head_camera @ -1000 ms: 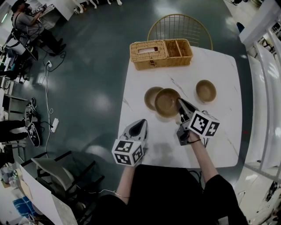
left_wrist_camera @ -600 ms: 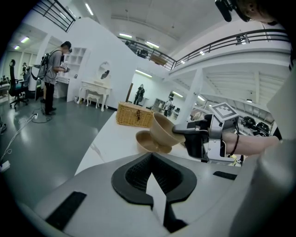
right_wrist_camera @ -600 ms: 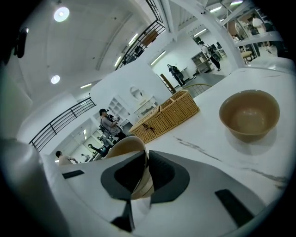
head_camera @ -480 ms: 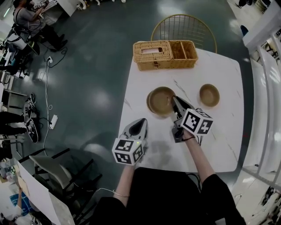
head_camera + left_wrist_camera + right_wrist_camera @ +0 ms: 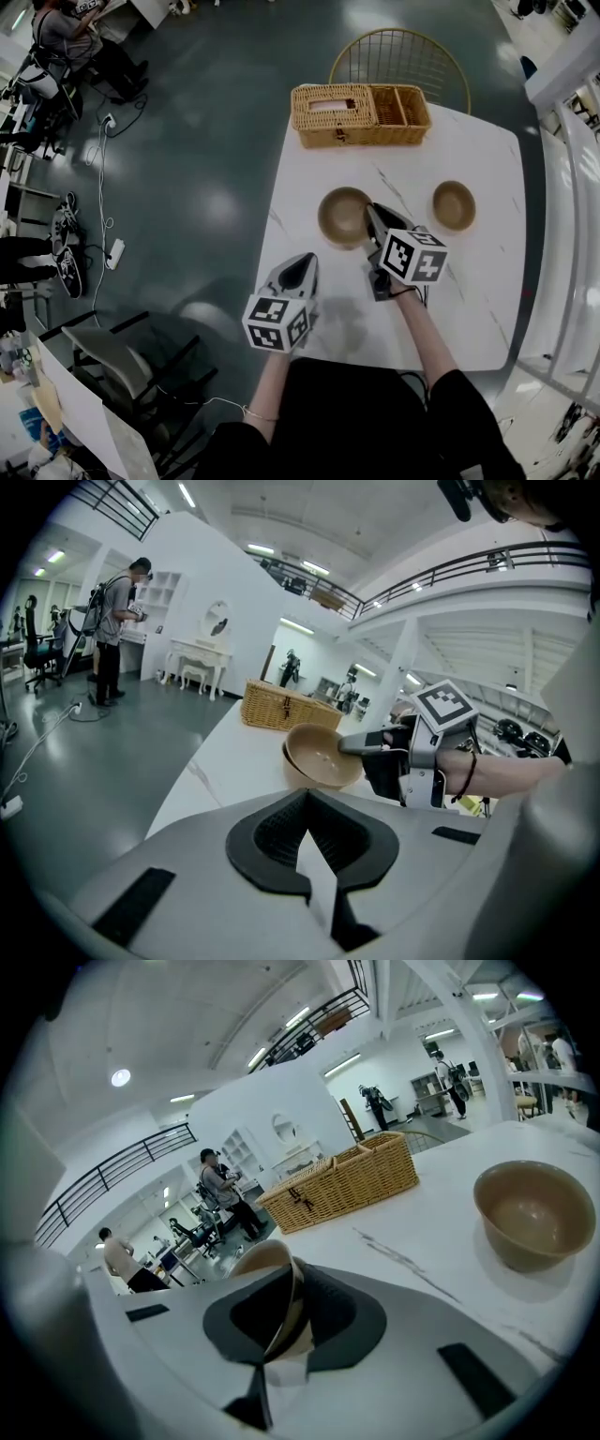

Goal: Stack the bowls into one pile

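Bowl [image 5: 343, 214] atop second bowl [image 5: 289, 769], rim clenched in right tool [image 5: 371, 216] — third bowl [image 5: 454, 204] beside, basket [image 5: 361, 114] beyond, left tool [image 5: 304, 261] closed, empty.

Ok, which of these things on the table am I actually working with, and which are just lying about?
Job:
- the bowl held by the right gripper
- the bowl under it
- the lone bowl to the right in the head view

Lying about:
- the wicker basket
- the wire chair behind the table
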`<state>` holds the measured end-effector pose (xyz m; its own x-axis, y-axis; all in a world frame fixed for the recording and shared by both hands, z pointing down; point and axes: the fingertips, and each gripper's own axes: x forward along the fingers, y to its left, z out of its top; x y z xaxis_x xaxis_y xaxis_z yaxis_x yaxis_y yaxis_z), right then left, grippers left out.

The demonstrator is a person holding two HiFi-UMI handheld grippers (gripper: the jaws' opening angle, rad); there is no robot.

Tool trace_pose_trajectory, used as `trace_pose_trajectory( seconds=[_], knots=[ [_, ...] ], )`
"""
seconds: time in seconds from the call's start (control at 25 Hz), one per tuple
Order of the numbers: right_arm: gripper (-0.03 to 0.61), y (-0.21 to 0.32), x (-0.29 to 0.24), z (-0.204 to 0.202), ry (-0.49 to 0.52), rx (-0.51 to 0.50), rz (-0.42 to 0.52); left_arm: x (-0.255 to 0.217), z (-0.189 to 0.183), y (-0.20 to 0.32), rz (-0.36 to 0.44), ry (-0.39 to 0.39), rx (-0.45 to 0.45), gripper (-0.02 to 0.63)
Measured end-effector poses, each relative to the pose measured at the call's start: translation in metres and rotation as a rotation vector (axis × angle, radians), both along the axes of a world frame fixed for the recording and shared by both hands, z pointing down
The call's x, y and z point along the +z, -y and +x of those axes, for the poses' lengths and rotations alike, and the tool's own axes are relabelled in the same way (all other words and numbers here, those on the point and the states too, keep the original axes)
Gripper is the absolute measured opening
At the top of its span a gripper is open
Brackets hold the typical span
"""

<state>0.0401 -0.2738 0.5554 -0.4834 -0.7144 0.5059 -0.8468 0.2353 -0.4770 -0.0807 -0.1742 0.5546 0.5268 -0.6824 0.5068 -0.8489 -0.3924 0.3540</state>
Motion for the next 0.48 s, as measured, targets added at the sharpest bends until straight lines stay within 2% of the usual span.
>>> trace_pose_trajectory(
  seconds=[0.24,0.36,0.48],
  knots=[
    [0.038,0.0013,-0.0027,-0.0036,-0.047,-0.001,0.040,0.0032,0.0007,-0.0031,-0.011,-0.006,-0.003,0.014],
    [0.090,0.0037,-0.0045,-0.0031,-0.069,0.005,0.064,0.0035,0.0018,-0.0038,-0.015,-0.007,-0.004,0.014],
    [0.117,0.0045,0.0017,-0.0032,-0.088,0.001,0.052,0.0037,0.0021,-0.0049,-0.017,-0.007,-0.007,0.014]
  ],
)
